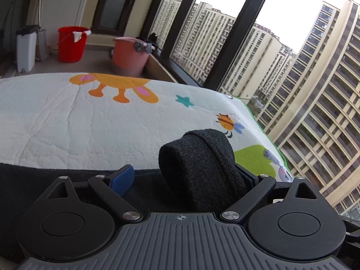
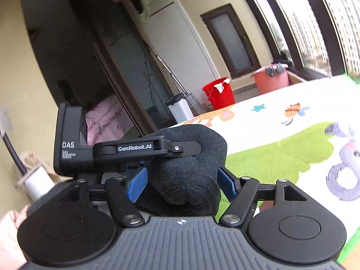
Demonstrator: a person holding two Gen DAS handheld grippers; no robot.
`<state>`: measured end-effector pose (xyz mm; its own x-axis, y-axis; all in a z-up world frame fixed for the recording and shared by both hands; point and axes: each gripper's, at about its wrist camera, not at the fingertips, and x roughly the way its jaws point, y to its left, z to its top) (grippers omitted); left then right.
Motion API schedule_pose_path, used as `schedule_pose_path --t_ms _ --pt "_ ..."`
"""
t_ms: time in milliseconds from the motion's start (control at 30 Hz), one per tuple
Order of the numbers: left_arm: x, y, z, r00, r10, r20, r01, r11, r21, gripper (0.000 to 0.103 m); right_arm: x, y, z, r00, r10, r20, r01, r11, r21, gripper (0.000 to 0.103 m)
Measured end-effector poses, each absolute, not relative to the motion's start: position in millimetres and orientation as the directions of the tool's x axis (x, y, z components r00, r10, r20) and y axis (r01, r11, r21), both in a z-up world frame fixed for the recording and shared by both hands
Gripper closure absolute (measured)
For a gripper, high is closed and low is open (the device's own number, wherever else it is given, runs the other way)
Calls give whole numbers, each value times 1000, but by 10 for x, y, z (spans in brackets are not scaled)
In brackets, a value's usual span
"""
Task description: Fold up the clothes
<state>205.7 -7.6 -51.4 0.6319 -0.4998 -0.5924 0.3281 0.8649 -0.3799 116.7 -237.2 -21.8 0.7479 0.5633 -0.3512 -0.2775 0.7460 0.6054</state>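
Cloth: dark charcoal knit garment (image 1: 198, 166), bunched, atop white cartoon-print quilted mat (image 1: 67, 121).
L gripper (image 1: 182, 175): jaws wide, cloth against right pad only.
R gripper (image 2: 182, 180): jaws apart around cloth; grip unclear.

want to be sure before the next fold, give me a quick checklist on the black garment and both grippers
1. Black garment between the left gripper's fingers: ok.
2. Left pads pressing the cloth: not ok, the blue pad stands clear.
3. Garment between the right gripper's fingers: ok.
4. Right grip firm: cannot tell, blurred.
5. Grippers clear of each other: not ok, the left gripper sits close above the right.
6. Printed mat free ahead: ok.
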Motion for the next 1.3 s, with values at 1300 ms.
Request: schedule_pose_path --t_ms 1300 --pt "1770 16 -241 604 -583 -544 357 807 -470 19 1019 -935 -264 921 234 -313 -320 910 -263 38"
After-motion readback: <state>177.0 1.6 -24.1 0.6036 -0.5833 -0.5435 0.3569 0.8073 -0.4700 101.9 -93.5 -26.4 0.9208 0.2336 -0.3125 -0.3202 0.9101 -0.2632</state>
